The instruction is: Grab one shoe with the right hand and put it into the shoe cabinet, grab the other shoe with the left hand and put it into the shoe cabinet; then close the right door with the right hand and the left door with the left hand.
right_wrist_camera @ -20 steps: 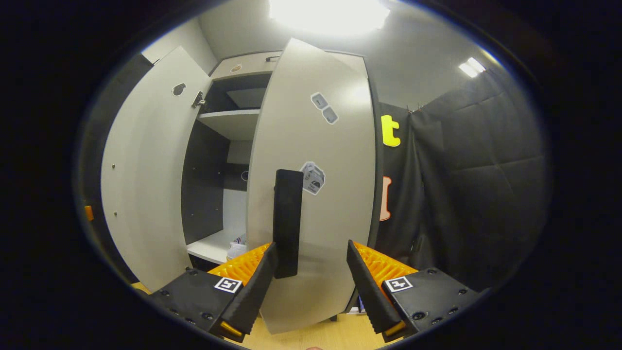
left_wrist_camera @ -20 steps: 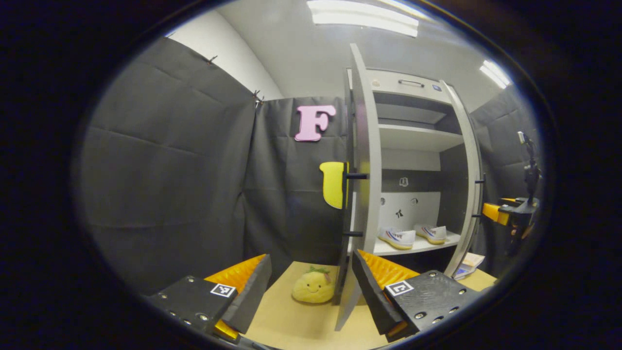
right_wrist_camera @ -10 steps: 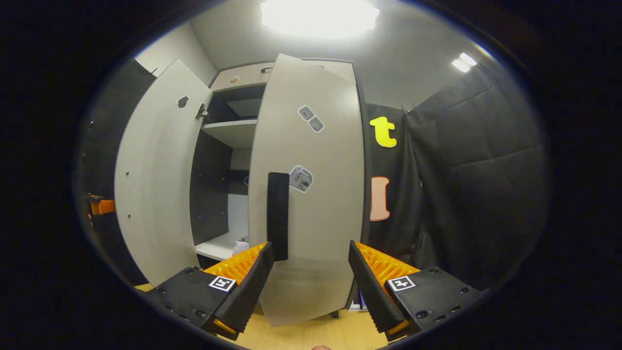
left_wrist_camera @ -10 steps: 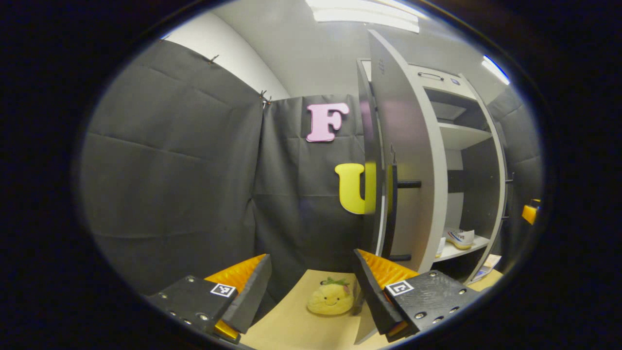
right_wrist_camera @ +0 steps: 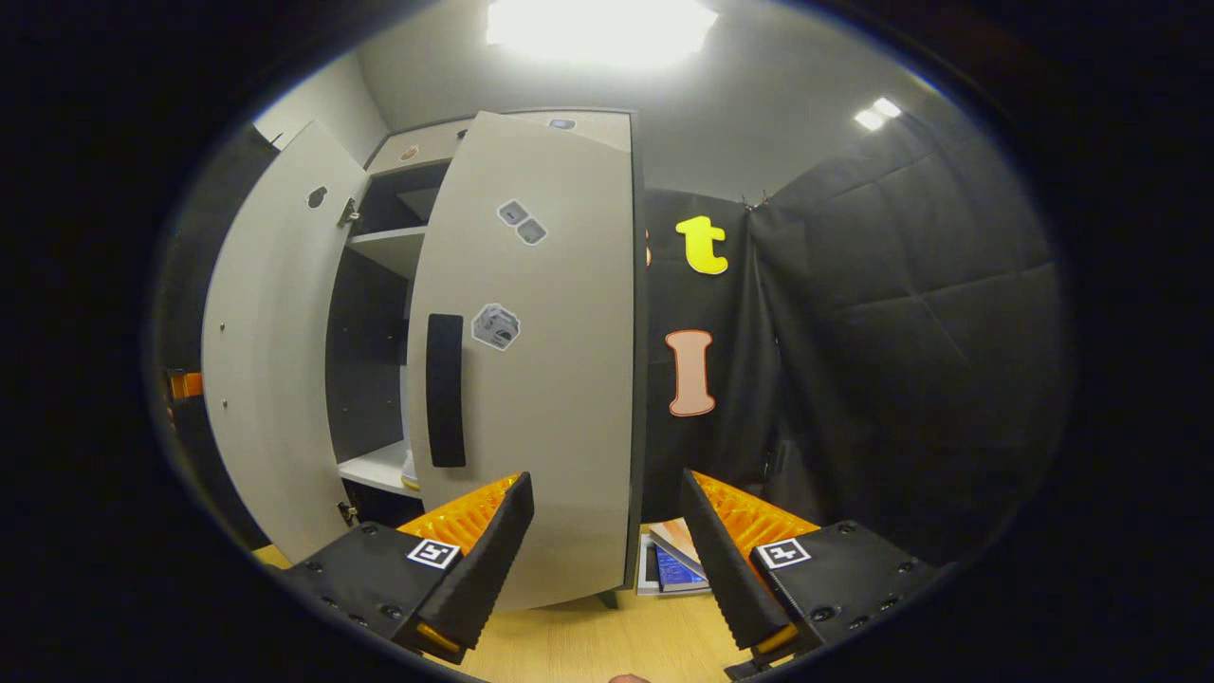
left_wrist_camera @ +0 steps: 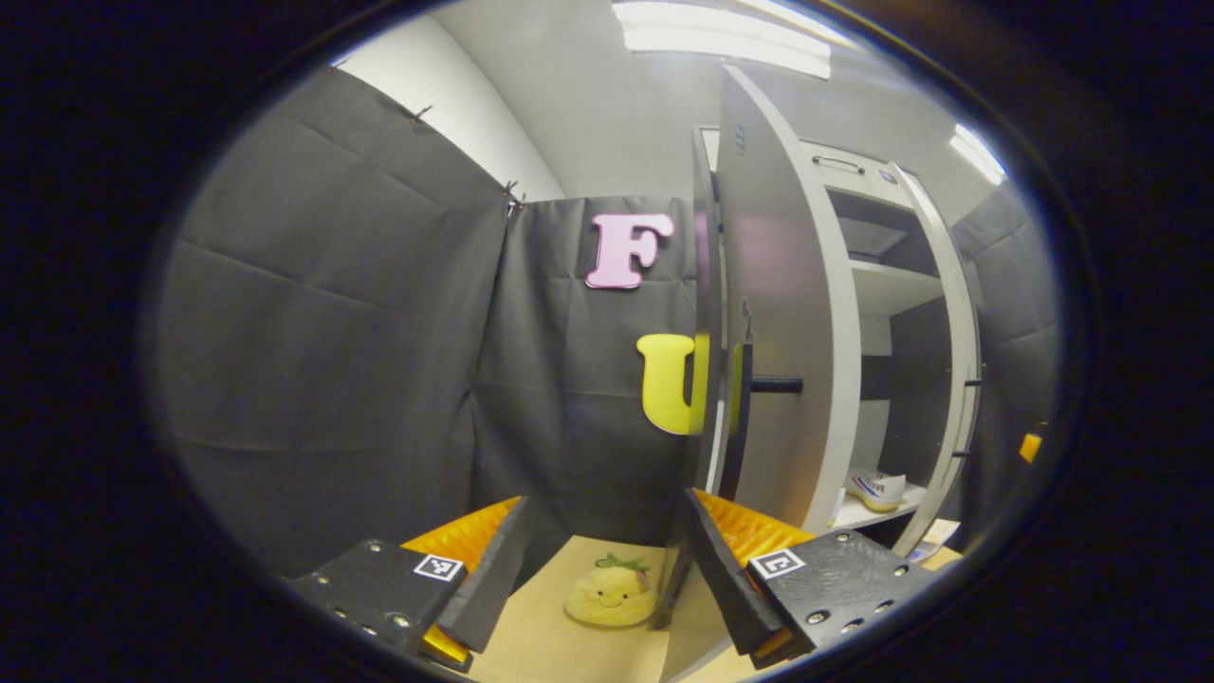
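In the left gripper view the cabinet's left door (left_wrist_camera: 792,285) stands half open, nearly edge-on, its black handle (left_wrist_camera: 742,417) facing me. Past it, one white shoe (left_wrist_camera: 877,489) rests on the low shelf (left_wrist_camera: 858,517). My left gripper (left_wrist_camera: 602,564) is open with nothing in it, and the door's lower edge runs down beside its right finger (left_wrist_camera: 721,569). In the right gripper view the right door (right_wrist_camera: 541,379) with its black handle (right_wrist_camera: 444,389) is partly swung in. My right gripper (right_wrist_camera: 607,555) is open, low in front of that door. The left door (right_wrist_camera: 270,360) stands open at the left.
A yellow plush toy (left_wrist_camera: 609,593) lies on the wooden floor by the left door's foot. Books (right_wrist_camera: 675,567) lie on the floor beside the cabinet's right side. An orange part of the other gripper (left_wrist_camera: 1029,446) shows beyond the right door. Black cloth walls close in both sides.
The right door has swung further in toward the cabinet and now sits left of the right gripper. The left door has turned inward too, hiding one shoe from the left gripper view.
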